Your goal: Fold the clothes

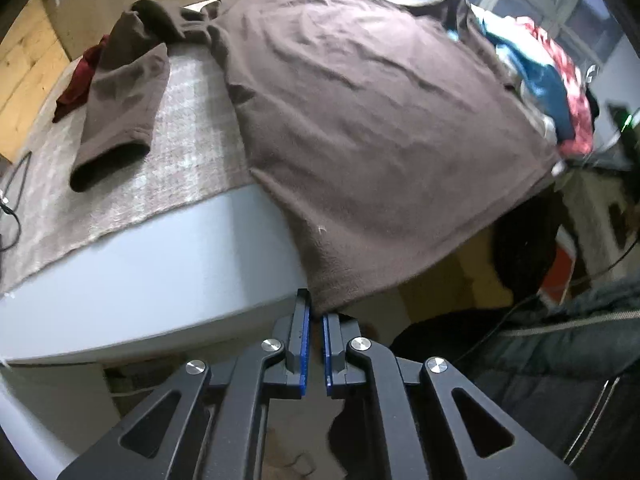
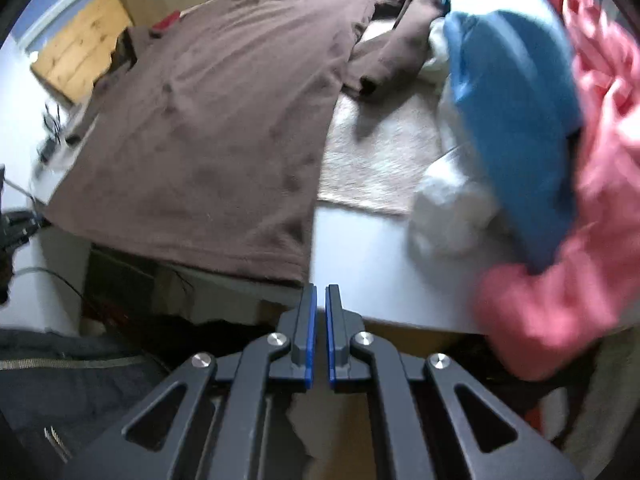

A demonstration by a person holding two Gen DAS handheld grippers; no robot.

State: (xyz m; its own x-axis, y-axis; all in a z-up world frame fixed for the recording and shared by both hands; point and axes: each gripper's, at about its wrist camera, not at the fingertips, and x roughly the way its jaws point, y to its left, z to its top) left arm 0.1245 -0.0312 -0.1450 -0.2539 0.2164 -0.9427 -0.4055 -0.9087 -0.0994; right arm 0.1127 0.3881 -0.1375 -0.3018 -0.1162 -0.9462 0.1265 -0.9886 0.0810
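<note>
On table top, left-wrist view: brown long-sleeved shirt [image 1: 360,120] spread flat, hem hanging over near edge of white table [image 1: 160,264]
Under shirt: grey-beige woven mat [image 1: 180,152], bare on shirt's left side
Left sleeve: brown sleeve [image 1: 120,112] lying on mat, cuff toward near edge, apart from shirt body
Beyond sleeve: dark red cloth [image 1: 80,76] at far left of table
Right of shirt: heap of clothes [image 1: 552,80], blue and red-patterned, touching shirt's right edge
Left gripper [image 1: 316,312]: jaws nearly together, narrow slit between blue pads, tips just at lower left corner of hem; whether cloth is pinched cannot be told
Right-wrist view, blurred: same shirt [image 2: 224,120] at left, other sleeve [image 2: 396,40] folded across mat [image 2: 380,152]
Heap, close up: blue garment [image 2: 516,128] over white cloth [image 2: 452,208], pink garment [image 2: 560,280] drooping past table edge
Right gripper [image 2: 320,300]: clenched, nothing between pads, tips just off lower right corner of hem, at table edge [image 2: 380,264]
Below table: dark quilted fabric [image 2: 60,380] and cables, details unclear
</note>
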